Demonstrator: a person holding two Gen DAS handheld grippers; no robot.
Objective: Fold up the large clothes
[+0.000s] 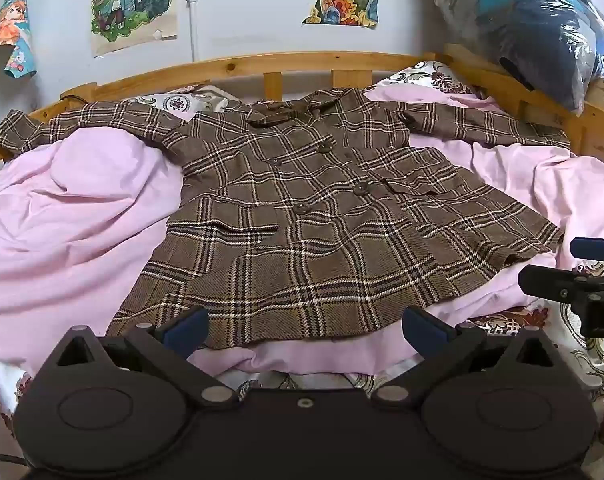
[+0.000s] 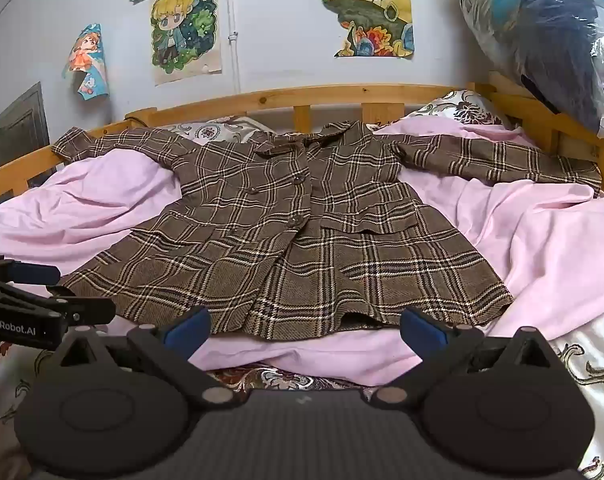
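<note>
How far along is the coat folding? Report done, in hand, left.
Done: the plaid coat lies spread flat, front up, sleeves out, on the pink sheet. In hand: nothing; the left gripper and right gripper hover open near the hem. Left: every fold, sleeves and body alike.

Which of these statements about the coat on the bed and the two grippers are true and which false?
1. The plaid coat lies spread flat with both sleeves stretched out. True.
2. The left gripper is clamped on the hem. False: it is open, holding nothing.
3. The coat rests on a pink sheet. True.
4. The coat is already folded in half. False: no fold has been made.
5. The right gripper is open, near the hem. True.
6. The bed frame is metal. False: it is wooden.
</note>
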